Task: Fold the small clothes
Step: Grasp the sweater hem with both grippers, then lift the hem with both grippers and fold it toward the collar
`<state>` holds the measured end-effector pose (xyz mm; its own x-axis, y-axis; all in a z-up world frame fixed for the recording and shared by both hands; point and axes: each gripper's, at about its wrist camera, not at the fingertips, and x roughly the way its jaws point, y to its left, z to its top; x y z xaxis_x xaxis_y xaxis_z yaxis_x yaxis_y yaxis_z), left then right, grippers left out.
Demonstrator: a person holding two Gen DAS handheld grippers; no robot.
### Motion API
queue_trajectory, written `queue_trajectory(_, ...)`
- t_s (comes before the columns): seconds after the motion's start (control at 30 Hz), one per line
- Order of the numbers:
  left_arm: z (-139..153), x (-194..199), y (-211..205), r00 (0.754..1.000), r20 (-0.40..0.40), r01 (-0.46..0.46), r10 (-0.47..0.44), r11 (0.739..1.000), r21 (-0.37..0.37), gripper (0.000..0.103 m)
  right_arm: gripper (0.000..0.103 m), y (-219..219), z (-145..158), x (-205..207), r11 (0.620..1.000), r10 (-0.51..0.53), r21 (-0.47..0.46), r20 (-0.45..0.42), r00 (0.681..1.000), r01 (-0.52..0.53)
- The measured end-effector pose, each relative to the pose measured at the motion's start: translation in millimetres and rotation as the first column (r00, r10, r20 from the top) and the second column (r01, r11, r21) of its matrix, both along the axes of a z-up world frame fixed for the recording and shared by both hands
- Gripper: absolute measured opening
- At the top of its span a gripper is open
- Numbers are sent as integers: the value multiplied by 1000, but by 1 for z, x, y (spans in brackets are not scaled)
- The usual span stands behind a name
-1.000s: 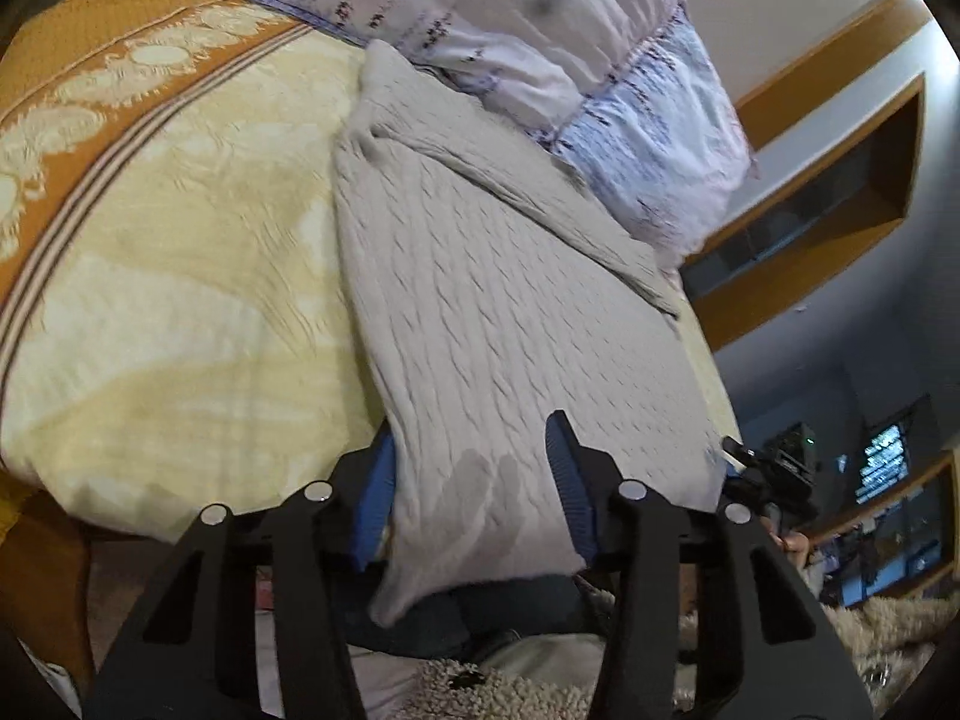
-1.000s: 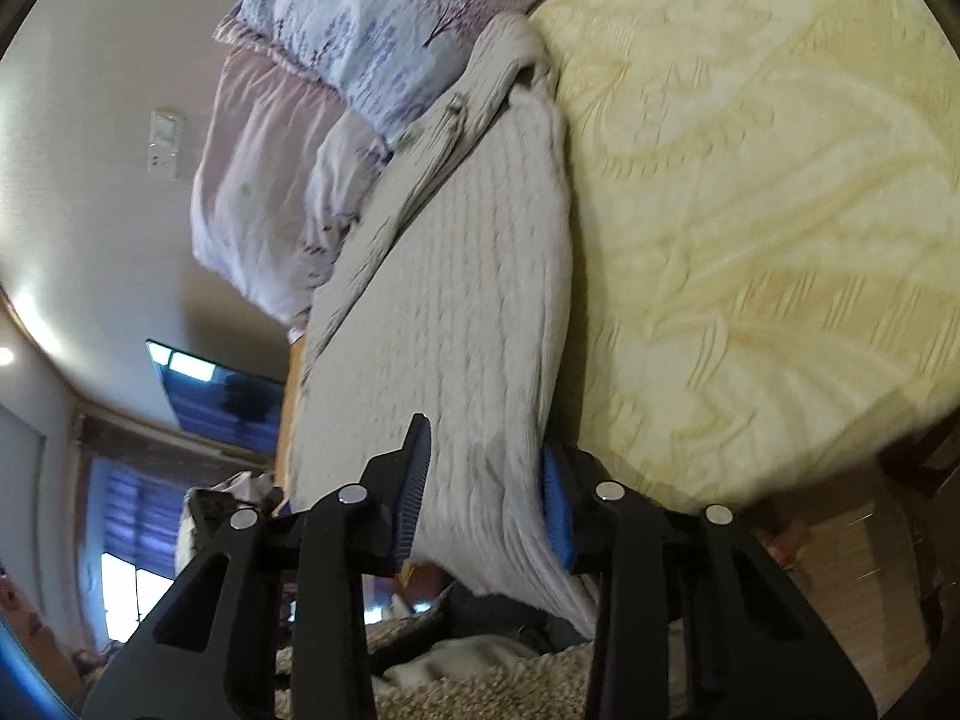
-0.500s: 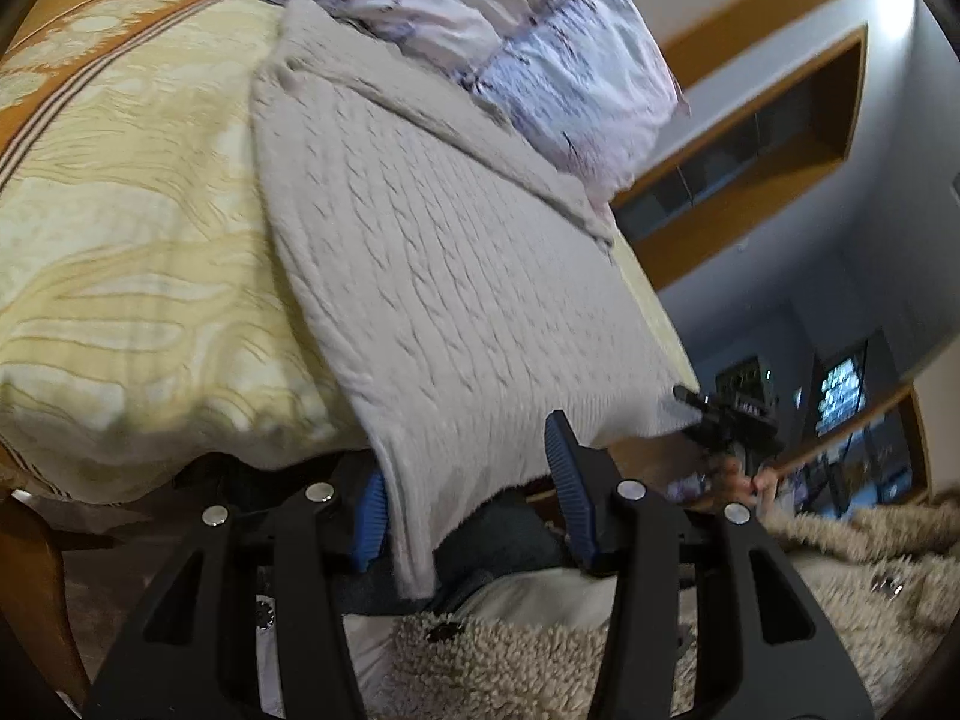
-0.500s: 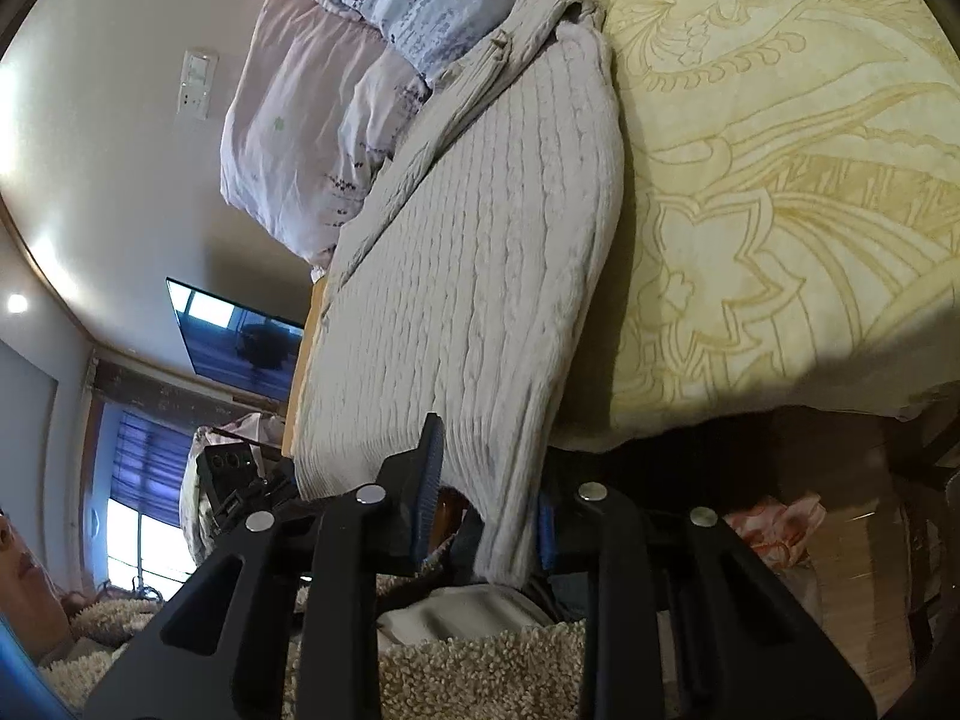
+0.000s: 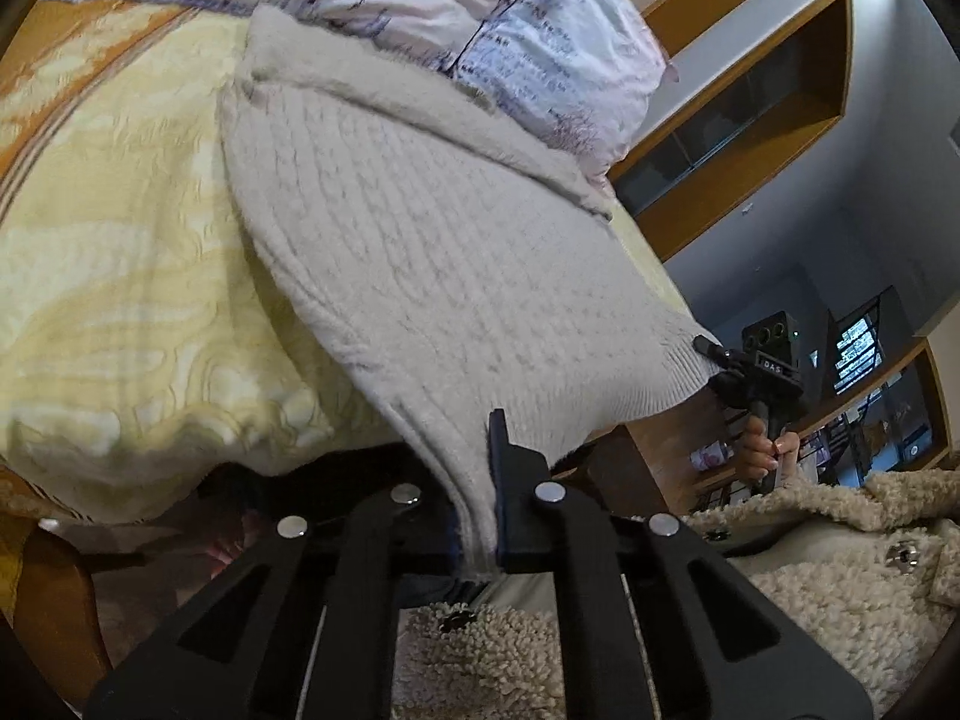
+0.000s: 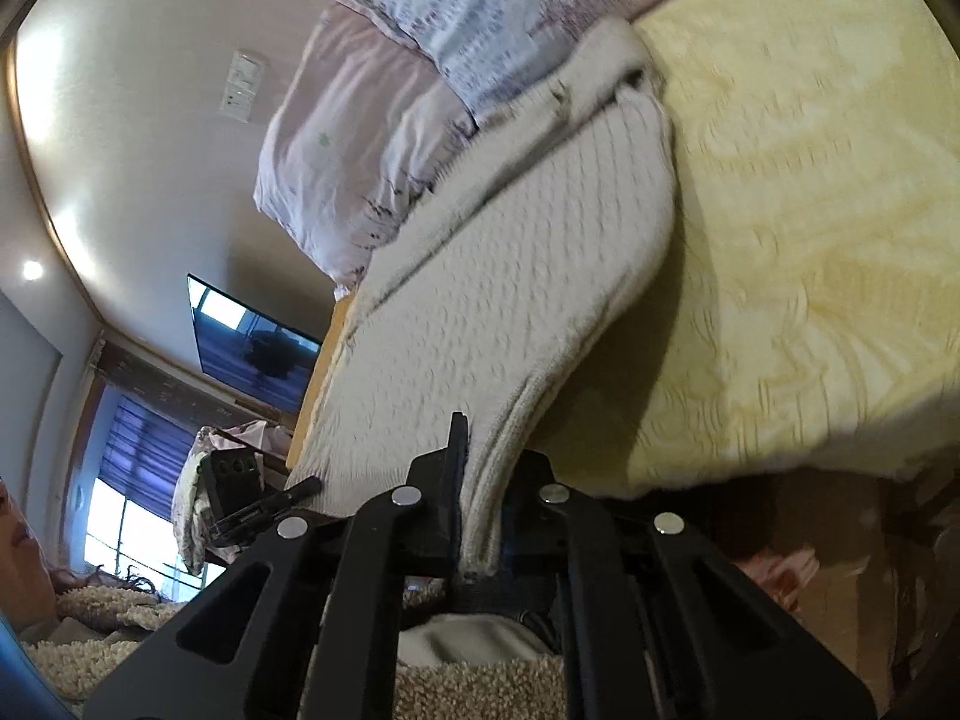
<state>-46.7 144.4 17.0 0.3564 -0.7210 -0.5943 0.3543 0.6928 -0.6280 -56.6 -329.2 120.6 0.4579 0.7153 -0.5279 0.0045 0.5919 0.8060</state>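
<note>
Cream sweater [image 5: 456, 252] on the bed [image 5: 120, 276] lies unfolded; your left hand-held gripper [image 5: 480, 516] and right hand-held gripper [image 6: 480, 516] each pinch a hem corner, so every fold remains.

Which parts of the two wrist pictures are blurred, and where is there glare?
Left wrist view: sweater and bedspread softly motion-blurred, the hand-held gripper sharp. Right wrist view: stronger smear on bedspread and pillow; glare on the wall and bright window. Both show fisheye bending.
</note>
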Motion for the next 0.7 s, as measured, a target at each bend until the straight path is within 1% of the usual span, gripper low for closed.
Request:
queue_trajectory(0.1, 13, 6, 10, 999, 39, -32, 34, 999, -31, 6, 8, -3, 13, 5, 999, -30, -20, 61, 998, 31)
queue_trajectory(0.17, 22, 12, 19, 995, 70, -67, 71, 996, -53, 6, 8, -4, 23, 10, 998, -53, -32, 110, 992, 57)
queue_trajectory(0.2, 28, 19, 24, 991, 86, -101, 106, 993, -59, 6, 8, -4, 26, 12, 997, -62, -37, 125, 990, 67)
queue_trajectory(0.37, 44, 49, 36, 973, 102, -202, 209, 977, -72, 6, 8, -4, 44, 31, 991, -104, -57, 224, 969, 120)
queue_trajectory(0.47, 55, 75, 37, 958, 124, -255, 260, 965, -54, 6, 8, -4, 55, 43, 984, -128, -80, 282, 951, 156)
queue_trajectory(0.57, 69, 97, 37, 947, 158, -279, 280, 960, -30, 6, 8, -3, 68, 59, 975, -145, -107, 354, 924, 193)
queue_trajectory(0.7, 88, 130, 35, 937, 181, -303, 298, 953, 4, 6, 8, 3, 78, 87, 965, -146, -144, 395, 907, 219)
